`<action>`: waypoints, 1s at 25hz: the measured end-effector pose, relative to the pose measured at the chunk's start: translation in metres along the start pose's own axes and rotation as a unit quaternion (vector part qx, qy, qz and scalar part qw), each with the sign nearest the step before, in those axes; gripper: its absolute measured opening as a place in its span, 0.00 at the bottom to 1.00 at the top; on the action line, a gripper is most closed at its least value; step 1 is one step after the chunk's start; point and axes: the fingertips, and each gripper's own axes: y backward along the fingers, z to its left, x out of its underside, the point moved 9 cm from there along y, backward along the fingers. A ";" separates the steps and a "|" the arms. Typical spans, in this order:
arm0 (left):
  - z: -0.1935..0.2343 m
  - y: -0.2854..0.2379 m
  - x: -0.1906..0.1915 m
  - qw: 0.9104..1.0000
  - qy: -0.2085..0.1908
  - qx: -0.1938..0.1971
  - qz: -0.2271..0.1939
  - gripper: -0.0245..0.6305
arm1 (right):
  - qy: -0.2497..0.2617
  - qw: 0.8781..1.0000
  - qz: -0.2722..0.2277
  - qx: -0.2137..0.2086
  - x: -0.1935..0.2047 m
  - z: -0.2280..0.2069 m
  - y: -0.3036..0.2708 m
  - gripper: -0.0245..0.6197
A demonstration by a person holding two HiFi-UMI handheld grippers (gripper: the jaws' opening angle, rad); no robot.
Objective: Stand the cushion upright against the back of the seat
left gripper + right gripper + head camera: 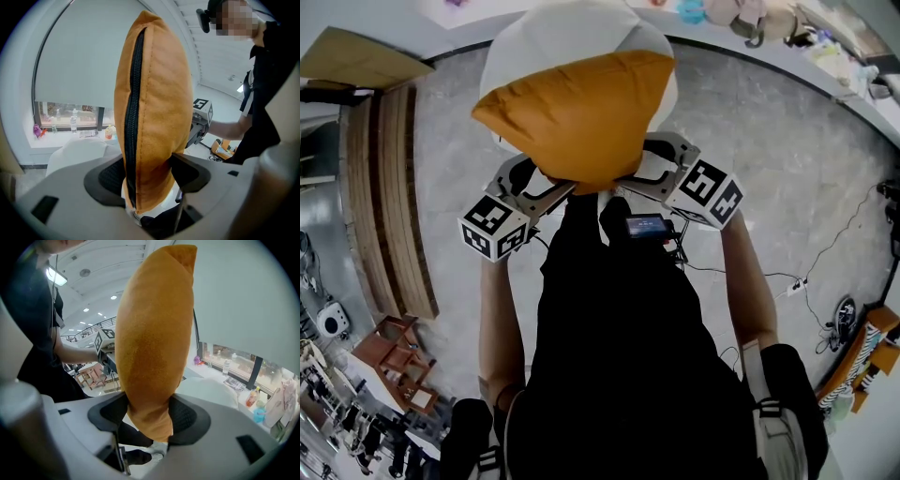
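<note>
I have the orange cushion pinched from both sides, one claw toward each end of its near edge. My left claw stands wide, yet its two black pads press into the fabric. In the left gripper view the cushion rises on edge straight up out of the jaws. Its dark zipper runs up the side facing the camera, and the stuffing bulges above the pads.

My right claw is much the same, jaws spread wide and closed on the cushion's thick lower part. In the right gripper view a corner of the cushion hangs down a little past the pads.

In the head view the two claws sit close together under the cushion's near edge, each marker cube turned outward. The cushion is held up clear of the grey floor, in front of me and over the white seat, which shows round its far edge. Whether the cushion touches the seat I cannot tell, because its far side is hidden by its own bulk.
</note>
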 end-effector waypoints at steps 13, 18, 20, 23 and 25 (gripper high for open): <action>0.067 0.009 -0.016 0.998 -0.009 0.055 -0.003 0.51 | -0.010 1.000 0.029 0.002 -0.037 -0.025 -0.035 0.49; 0.105 0.024 -0.025 0.997 -0.018 0.072 -0.009 0.51 | -0.029 0.999 0.031 -0.011 -0.059 -0.037 -0.058 0.49; 0.121 0.029 -0.026 0.997 -0.020 0.078 -0.010 0.50 | -0.033 0.999 0.037 -0.015 -0.068 -0.042 -0.071 0.49; 0.143 0.035 -0.027 0.996 -0.020 0.082 -0.016 0.50 | -0.038 0.999 0.034 0.000 -0.080 -0.050 -0.088 0.48; 0.157 0.035 -0.028 0.996 -0.020 0.086 -0.019 0.50 | -0.039 0.999 0.027 0.016 -0.086 -0.055 -0.096 0.47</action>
